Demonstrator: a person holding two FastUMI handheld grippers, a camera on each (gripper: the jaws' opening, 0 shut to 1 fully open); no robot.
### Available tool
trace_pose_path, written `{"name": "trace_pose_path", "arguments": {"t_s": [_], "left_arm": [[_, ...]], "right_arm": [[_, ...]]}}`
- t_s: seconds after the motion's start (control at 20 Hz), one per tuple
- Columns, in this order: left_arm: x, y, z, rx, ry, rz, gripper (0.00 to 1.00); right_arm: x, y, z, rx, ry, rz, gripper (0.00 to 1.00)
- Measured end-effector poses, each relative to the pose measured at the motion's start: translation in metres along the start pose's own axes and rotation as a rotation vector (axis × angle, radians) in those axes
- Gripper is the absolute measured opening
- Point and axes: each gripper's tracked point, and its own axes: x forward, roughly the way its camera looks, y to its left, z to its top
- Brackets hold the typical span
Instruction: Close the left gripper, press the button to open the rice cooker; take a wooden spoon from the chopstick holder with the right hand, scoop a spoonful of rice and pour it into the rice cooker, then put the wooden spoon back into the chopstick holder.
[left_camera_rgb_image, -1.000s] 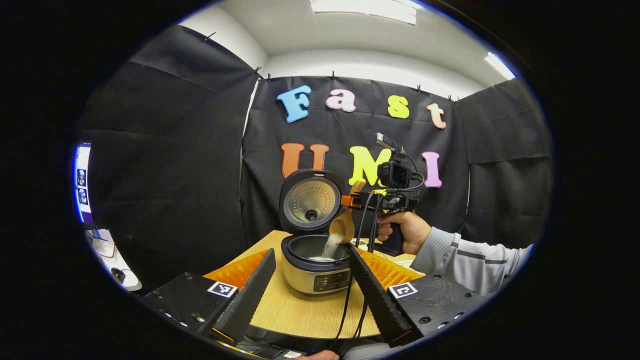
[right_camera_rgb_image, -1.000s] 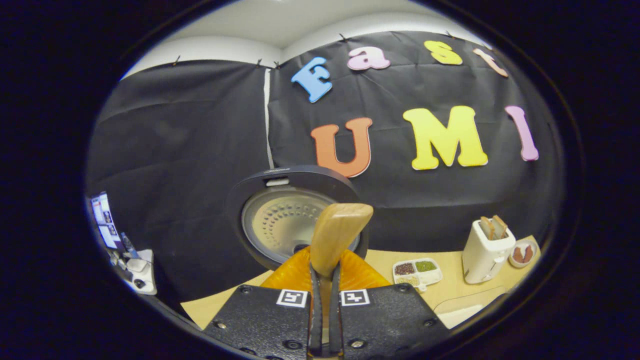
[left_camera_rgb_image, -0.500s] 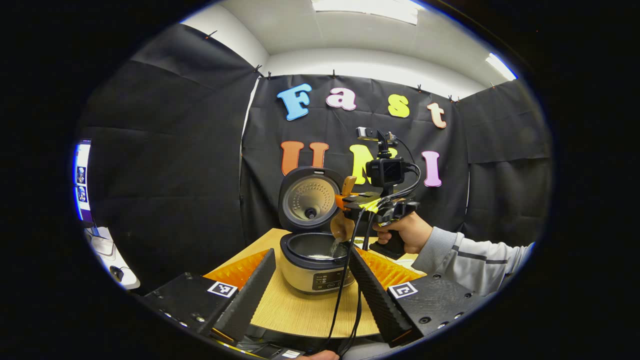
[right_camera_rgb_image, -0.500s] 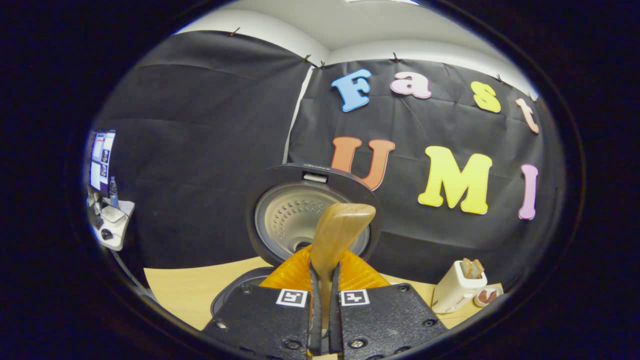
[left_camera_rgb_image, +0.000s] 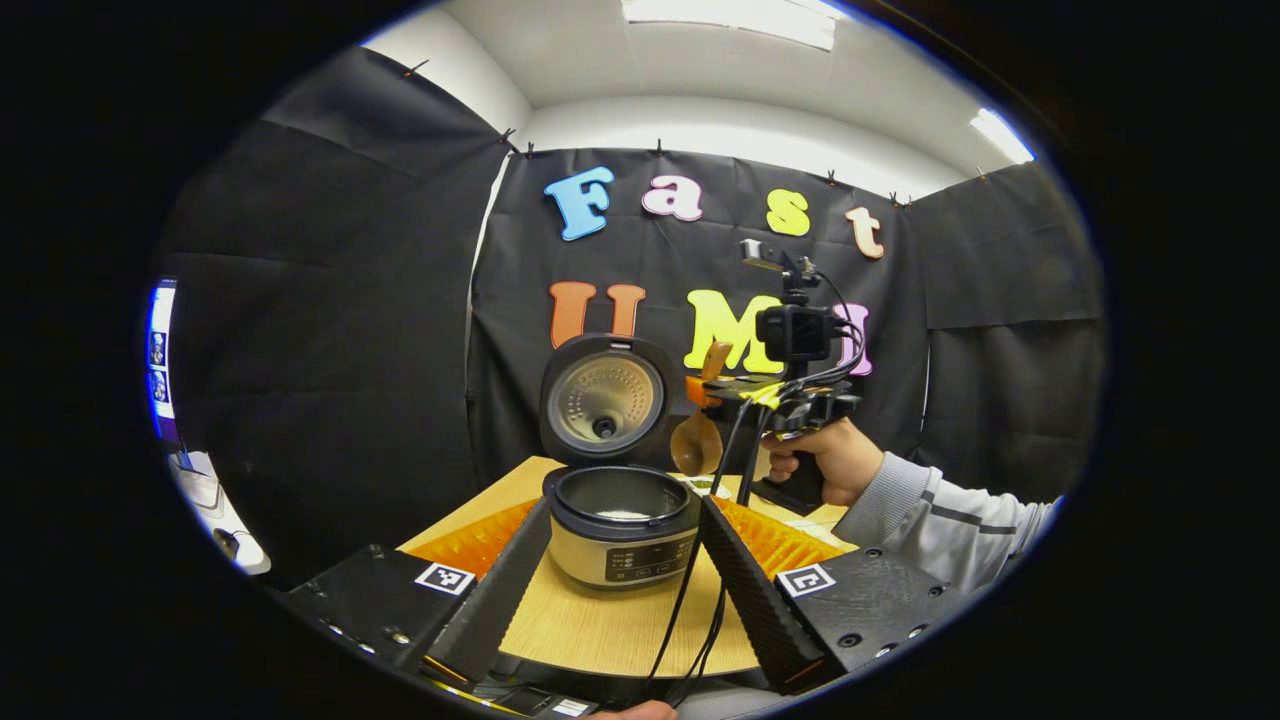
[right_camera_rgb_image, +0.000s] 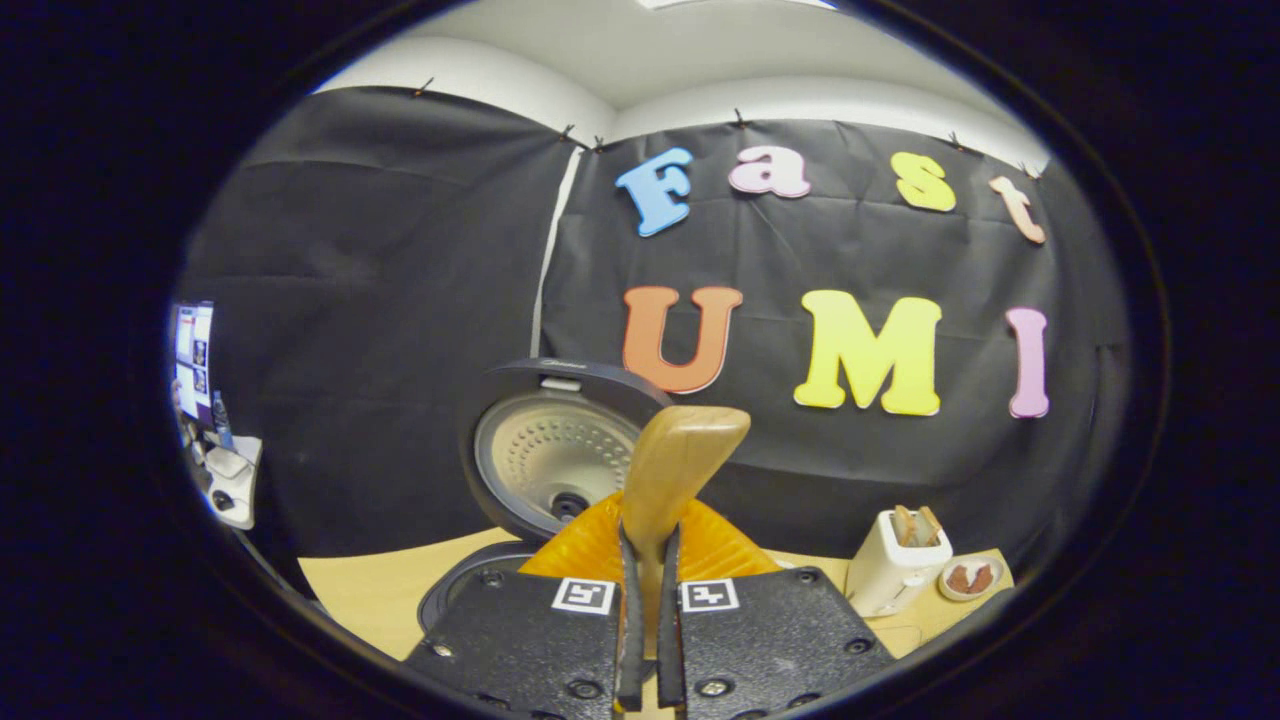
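The rice cooker (left_camera_rgb_image: 622, 548) stands on the table with its lid (left_camera_rgb_image: 603, 400) raised, and white rice (left_camera_rgb_image: 622, 514) lies in the pot. My left gripper (left_camera_rgb_image: 622, 506) is open, its fingers spread to either side of the cooker's front and not touching it. A hand (left_camera_rgb_image: 820, 460) holds my right gripper (left_camera_rgb_image: 703, 385) up to the right of the lid, shut on the wooden spoon (left_camera_rgb_image: 696, 443), whose bowl hangs down beside the pot's right rim. In the right gripper view the spoon's handle (right_camera_rgb_image: 680, 470) sticks up from the shut right gripper (right_camera_rgb_image: 648, 550), with the lid (right_camera_rgb_image: 550, 460) behind.
A white toaster (right_camera_rgb_image: 897, 560) with bread slices and a small dish (right_camera_rgb_image: 970, 577) stand at the table's right end. Cables (left_camera_rgb_image: 690, 610) hang from the right gripper across the cooker's right side. A grey sleeve (left_camera_rgb_image: 940, 520) reaches in from the right. A desk with a monitor (right_camera_rgb_image: 195, 350) sits far left.
Rice was pouring from the spoon into the pot; the stream has stopped. The right gripper has lifted the spoon and drawn it to the right, off the pot's opening.
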Motion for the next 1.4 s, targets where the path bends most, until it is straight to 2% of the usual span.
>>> {"name": "trace_pose_path", "arguments": {"t_s": [0.4,0.8,1.15,1.4], "left_arm": [[0.028,-0.045,0.004,0.002,-0.001,-0.052,0.94],[0.049,-0.082,0.004,0.005,-0.002,-0.086,0.95],[0.062,-0.104,0.0,0.01,-0.001,-0.093,0.94],[0.073,-0.116,-0.004,0.017,0.006,-0.095,0.94]], "right_arm": [[-0.061,-0.1,0.014,0.029,-0.014,-0.112,0.12],[-0.119,-0.21,0.01,0.067,-0.008,-0.241,0.12],[-0.157,-0.318,-0.014,0.089,-0.011,-0.406,0.12],[-0.17,-0.37,-0.044,0.102,0.001,-0.494,0.12]]}}
